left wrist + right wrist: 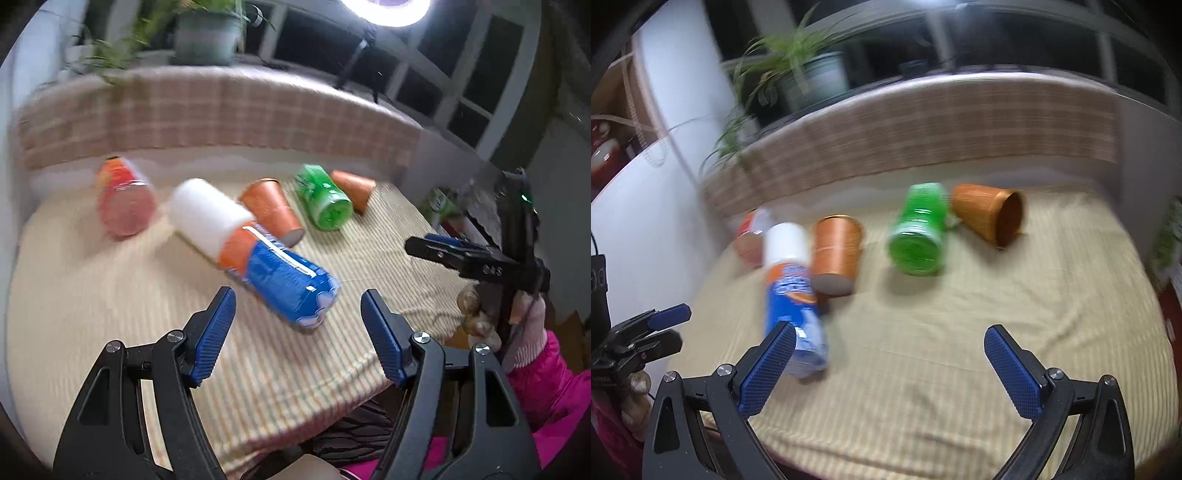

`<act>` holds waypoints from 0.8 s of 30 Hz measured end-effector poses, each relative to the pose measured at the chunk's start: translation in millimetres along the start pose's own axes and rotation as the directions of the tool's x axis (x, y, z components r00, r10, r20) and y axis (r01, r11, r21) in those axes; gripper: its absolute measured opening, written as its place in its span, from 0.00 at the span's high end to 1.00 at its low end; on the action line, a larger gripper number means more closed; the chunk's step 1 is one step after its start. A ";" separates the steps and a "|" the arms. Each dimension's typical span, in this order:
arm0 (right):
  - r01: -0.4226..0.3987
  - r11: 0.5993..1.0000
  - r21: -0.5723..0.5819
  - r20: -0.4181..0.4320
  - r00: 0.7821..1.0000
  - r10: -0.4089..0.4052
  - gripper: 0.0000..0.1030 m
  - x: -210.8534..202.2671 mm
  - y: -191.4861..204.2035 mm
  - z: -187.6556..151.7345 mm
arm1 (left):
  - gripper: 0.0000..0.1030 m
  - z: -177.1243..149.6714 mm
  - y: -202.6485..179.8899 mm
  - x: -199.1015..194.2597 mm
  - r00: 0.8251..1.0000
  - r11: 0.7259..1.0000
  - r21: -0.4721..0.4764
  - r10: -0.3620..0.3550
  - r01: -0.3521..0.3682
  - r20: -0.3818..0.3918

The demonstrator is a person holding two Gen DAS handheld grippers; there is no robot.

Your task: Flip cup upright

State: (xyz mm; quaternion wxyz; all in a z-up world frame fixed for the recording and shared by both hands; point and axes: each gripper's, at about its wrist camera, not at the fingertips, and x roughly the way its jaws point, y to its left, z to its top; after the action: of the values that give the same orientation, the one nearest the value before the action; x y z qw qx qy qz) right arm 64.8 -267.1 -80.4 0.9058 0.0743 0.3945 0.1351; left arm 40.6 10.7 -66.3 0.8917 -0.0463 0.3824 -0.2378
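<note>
Two orange cups are seen lying on their sides on the striped cloth of the table (997,332), among three toppled containers. The nearer orange cup (836,254) is placed beside the blue and white spray can (792,291), apparently touching it, with its closed base turned toward the cameras. The farther orange cup (988,218) lies at about one o'clock in the right wrist view, its open mouth turned to the right, just beside the green bottle (919,236). A red bottle (123,201) lies at ten o'clock in the left wrist view.

Both tools are held empty, jaws spread wide. The left tool (298,334) is poised just short of the spray can's end. The right tool (890,369) is held over bare cloth, well apart from both cups. It is judged that no cup has yet been approached; which one is meant cannot be told.
</note>
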 end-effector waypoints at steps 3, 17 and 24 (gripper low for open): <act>-0.033 0.996 -0.086 -0.046 0.998 0.029 0.00 13.6 19.2 12.7 | 0.28 -12.1 2.2 -21.1 0.994 0.996 -0.011 0.094 -0.094 0.055; -0.230 0.940 -0.252 -0.426 0.899 0.106 0.14 99.2 93.7 51.6 | 0.21 -53.8 30.5 -61.5 0.972 0.972 -0.130 0.211 -0.198 0.099; -0.225 0.936 -0.272 -0.549 0.835 0.041 0.16 135.6 108.0 56.6 | 0.21 -61.6 36.4 -62.3 0.977 0.973 -0.151 0.192 -0.177 0.095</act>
State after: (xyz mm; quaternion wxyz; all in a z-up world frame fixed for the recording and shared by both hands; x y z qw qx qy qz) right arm 174.7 -124.7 -110.2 0.7473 -0.0890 0.5973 0.2771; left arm -25.7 77.5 -78.1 0.9239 -0.0866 0.3518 -0.1231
